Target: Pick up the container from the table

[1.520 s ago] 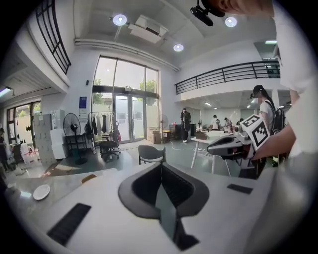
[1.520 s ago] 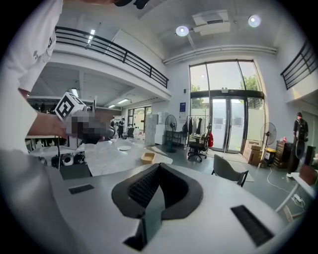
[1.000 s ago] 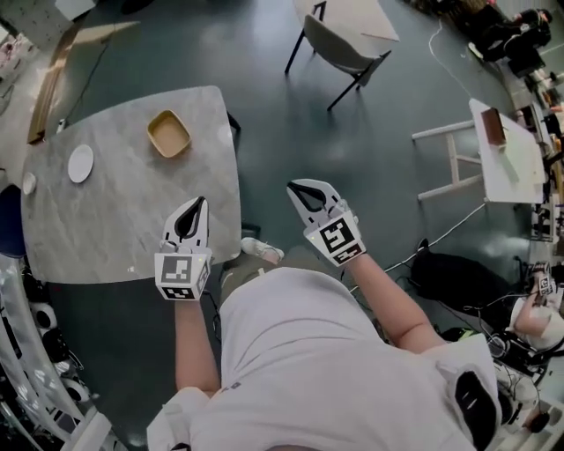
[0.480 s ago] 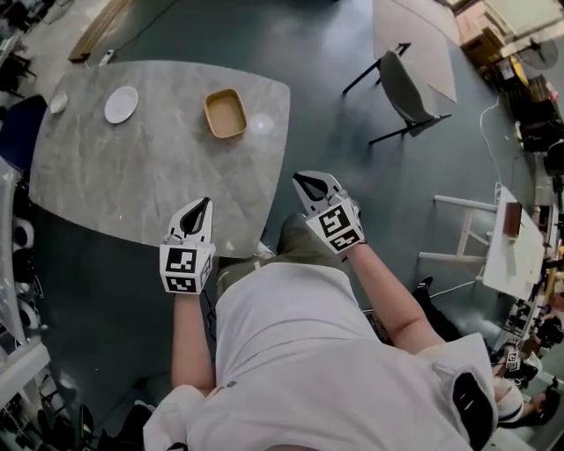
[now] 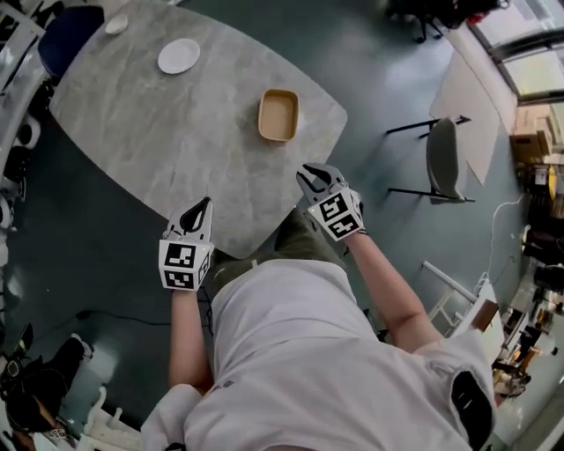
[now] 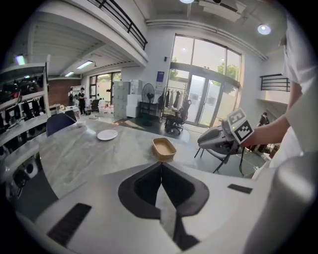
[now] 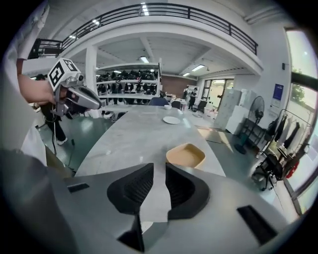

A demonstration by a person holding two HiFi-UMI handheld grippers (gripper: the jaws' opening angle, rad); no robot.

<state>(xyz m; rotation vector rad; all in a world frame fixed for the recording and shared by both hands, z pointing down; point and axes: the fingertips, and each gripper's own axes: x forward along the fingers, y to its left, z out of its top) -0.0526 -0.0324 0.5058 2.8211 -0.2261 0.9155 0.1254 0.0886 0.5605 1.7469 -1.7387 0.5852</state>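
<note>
A shallow tan container (image 5: pixel 278 114) sits empty near the right edge of the grey marble table (image 5: pixel 176 132). My right gripper (image 5: pixel 310 173) hovers at the table's near corner, a short way in front of the container (image 7: pixel 185 156). Its jaws are opening, and nothing is between them. My left gripper (image 5: pixel 205 203) is shut and empty over the table's near edge, further from the container (image 6: pixel 164 148). Each gripper shows in the other's view: the right gripper (image 6: pixel 218 141) and the left gripper (image 7: pixel 79 96).
A white plate (image 5: pixel 179 55) lies on the far part of the table, with a small white dish (image 5: pixel 116 24) beyond it. A grey chair (image 5: pixel 445 158) stands on the floor to the right. A blue chair (image 5: pixel 70 26) stands at the far left corner.
The view has swung, so the table and container now lie straight ahead of both grippers. Both hands moved toward the table. The right jaws, shut before, have parted.
</note>
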